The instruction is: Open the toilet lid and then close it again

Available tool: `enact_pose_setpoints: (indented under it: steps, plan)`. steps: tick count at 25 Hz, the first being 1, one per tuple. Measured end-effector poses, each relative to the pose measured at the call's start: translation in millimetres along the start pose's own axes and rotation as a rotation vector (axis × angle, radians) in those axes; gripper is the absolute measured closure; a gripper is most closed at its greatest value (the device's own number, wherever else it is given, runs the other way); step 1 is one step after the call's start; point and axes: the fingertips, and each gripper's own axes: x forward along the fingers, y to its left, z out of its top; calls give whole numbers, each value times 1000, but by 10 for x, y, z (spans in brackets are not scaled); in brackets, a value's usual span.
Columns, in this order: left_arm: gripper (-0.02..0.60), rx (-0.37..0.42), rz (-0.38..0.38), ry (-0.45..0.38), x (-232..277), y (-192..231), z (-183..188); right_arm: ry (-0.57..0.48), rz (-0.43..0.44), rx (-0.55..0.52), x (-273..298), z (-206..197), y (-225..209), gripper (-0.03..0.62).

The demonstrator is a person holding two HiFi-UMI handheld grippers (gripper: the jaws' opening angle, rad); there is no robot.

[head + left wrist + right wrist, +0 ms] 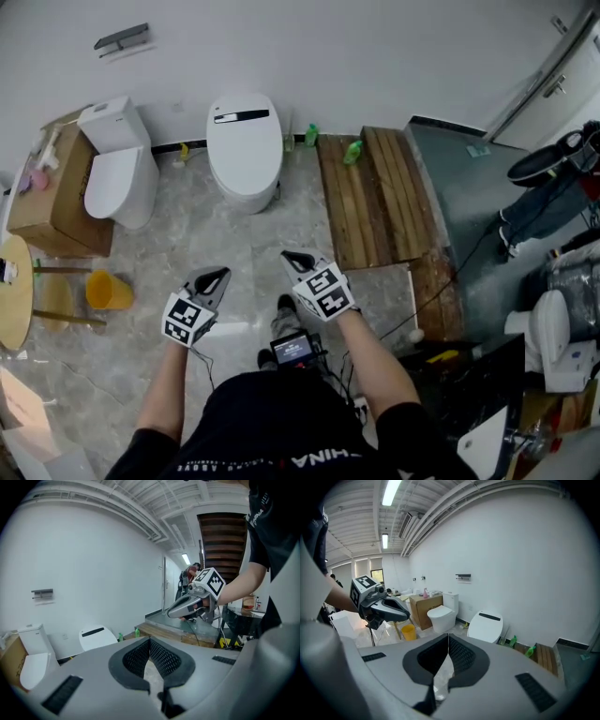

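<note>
Toilet lid (244, 141) is lying shut on the central toilet (251, 199), which is standing against the white wall, well ahead of both grippers. The left gripper (220, 274) and right gripper (293, 257) are hovering side by side over the grey marble floor (234, 244), apart from each other, both pointing toward that toilet. Each one's jaws are pressing together with nothing between them. A second toilet (117, 178), also closed, is sitting to the left beside a cardboard box (47, 206), and a yellow bucket (108, 291) is standing near it. A green bottle (352, 152) is resting on the wooden platform (384, 197) to the right.
</note>
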Motion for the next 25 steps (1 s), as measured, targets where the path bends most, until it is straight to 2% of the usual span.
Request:
enact_pose_setpoints:
  steps: [9,18,25]
  plan:
    - [572,-22,45,32,875,998,113,-6,32,35,996,287,-1067,579]
    - [572,-73,83,43,1994,2201,713,-31,104,24,1894,1030,-2358,579]
    - [572,-82,101,37,2569,2751,1031,-42,141,21,2321,1397,-2935,579]
